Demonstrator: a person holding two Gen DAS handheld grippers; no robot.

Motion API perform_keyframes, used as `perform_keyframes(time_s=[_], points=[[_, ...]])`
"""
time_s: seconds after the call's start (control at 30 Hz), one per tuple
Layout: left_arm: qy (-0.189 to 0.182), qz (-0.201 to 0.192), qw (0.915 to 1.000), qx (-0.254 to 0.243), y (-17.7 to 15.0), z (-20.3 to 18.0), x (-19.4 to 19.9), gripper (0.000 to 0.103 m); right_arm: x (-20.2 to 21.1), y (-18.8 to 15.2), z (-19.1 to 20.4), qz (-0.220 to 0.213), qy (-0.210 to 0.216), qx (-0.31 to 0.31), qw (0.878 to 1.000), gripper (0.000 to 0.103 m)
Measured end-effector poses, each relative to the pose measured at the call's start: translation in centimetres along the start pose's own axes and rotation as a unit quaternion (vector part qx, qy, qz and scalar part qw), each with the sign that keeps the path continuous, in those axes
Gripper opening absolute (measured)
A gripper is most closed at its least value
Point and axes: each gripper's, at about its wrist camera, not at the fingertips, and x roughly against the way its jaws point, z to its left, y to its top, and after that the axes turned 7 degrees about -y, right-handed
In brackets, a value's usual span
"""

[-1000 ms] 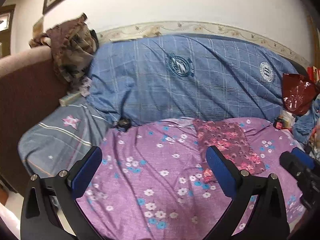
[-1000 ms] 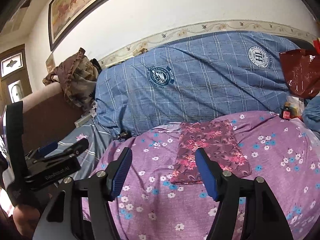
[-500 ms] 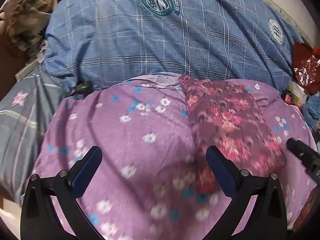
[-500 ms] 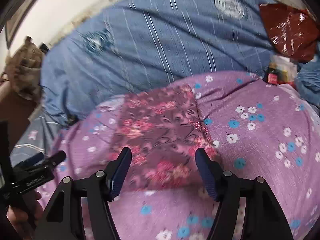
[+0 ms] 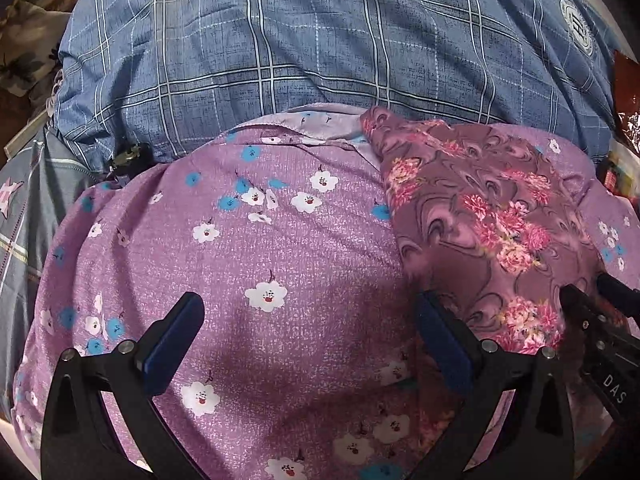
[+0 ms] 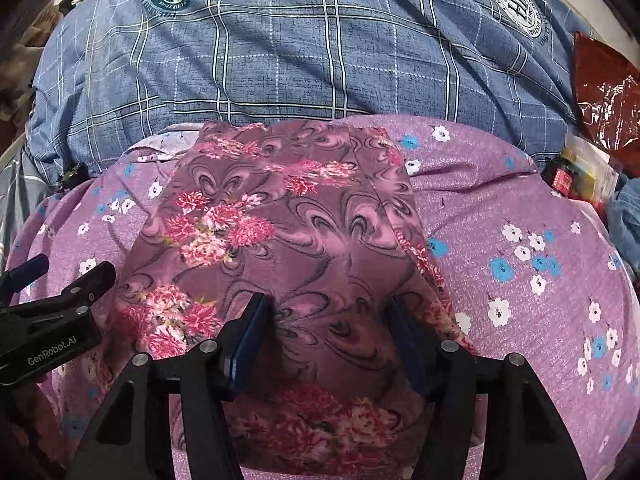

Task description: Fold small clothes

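A small maroon garment with pink flowers (image 6: 288,232) lies flat on the purple flowered sheet (image 6: 520,248). My right gripper (image 6: 328,302) hovers low over its near half. Its jaws are closing, with the cloth lying between and below the blue pads, not pinched. My left gripper (image 5: 308,304) stands wide open over the sheet; its right finger (image 5: 440,332) is at the garment's (image 5: 480,216) left edge. In the left wrist view the right gripper's tip (image 5: 592,308) shows at the far right. The left gripper's finger (image 6: 60,292) shows at the left of the right wrist view.
A bulky blue plaid quilt (image 5: 320,60) rises just behind the sheet. A red plastic bag (image 6: 604,92) and small bottles and packets (image 6: 572,176) sit at the right. A brown patterned cloth (image 5: 32,20) is heaped at the far left.
Both grippers have come down and forward onto the bed, so the garment now fills the right view. The right jaws have narrowed a little.
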Motion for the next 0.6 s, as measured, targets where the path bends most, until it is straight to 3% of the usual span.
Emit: perform_keyframes(time_s=[0.6], points=[[-0.013, -0.005, 0.9999, -0.009, 0.52, -0.77, 0.00, 0.103, -0.03, -0.26, 0.55, -0.010, -0.014, 0.018, 1.000, 0.063]])
